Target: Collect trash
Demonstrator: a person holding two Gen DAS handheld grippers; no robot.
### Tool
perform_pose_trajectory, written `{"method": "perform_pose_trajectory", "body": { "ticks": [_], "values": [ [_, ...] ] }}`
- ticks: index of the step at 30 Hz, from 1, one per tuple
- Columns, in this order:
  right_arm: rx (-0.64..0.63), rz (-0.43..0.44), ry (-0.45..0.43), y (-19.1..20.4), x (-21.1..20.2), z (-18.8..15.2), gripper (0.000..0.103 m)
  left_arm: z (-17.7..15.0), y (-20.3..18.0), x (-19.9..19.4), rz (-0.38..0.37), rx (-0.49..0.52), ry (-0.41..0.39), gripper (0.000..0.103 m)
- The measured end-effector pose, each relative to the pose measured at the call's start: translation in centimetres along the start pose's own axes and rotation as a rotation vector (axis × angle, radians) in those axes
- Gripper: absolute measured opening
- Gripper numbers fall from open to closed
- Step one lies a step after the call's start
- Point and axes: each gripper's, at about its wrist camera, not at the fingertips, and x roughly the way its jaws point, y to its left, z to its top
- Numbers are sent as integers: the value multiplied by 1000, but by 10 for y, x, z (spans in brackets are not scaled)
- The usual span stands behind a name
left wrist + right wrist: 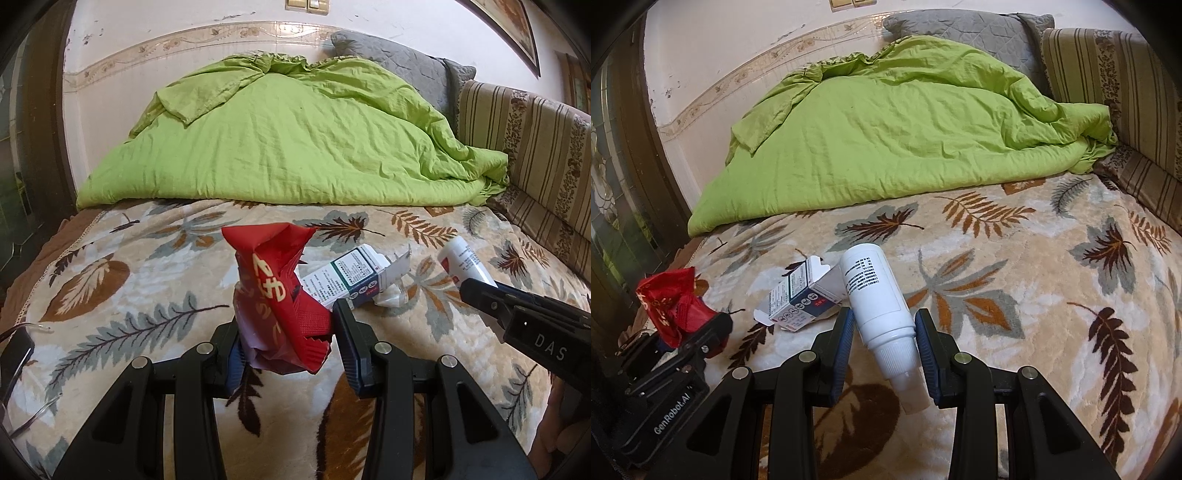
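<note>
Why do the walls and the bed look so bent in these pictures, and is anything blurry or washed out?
Both views are fisheye: the wall border arcs, corners go black. Left wrist view: daylight is soft, the red wrapper in the left gripper is sharp, the white tube slightly washed out. Right wrist view: the white bottle in the right gripper is bright but readable; the green duvet is evenly lit.

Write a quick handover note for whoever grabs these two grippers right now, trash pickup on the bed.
Left gripper: shut on the red wrapper, held above the blanket.
Right gripper: shut on the white bottle, nozzle pointing back toward the camera.
Still on the blanket: the opened small carton with a crumpled clear scrap beside it.
No bin in view. Left to do: drop both held items, then collect the carton and scrap.
</note>
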Motion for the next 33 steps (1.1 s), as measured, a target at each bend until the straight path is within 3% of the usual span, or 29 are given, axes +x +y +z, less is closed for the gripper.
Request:
{"method": "perform_pose_trajectory", "body": {
  "ticks": [14, 20, 26, 33],
  "values": [
    [57, 4, -15, 0, -35, -16, 37, -8, -1, -7, 21, 26, 3, 42],
    [103, -23, -37, -38, -85, -18, 37, -11, -15, -15, -55, 67, 0, 42],
    [189, -101, -56, -107, -166, -44, 37, -14, -61, -49, -259, 138, 8, 42],
    [368, -280, -74, -211, -267, -92, 37, -18, -167, -111, -551, 273, 30, 42]
  ]
}}
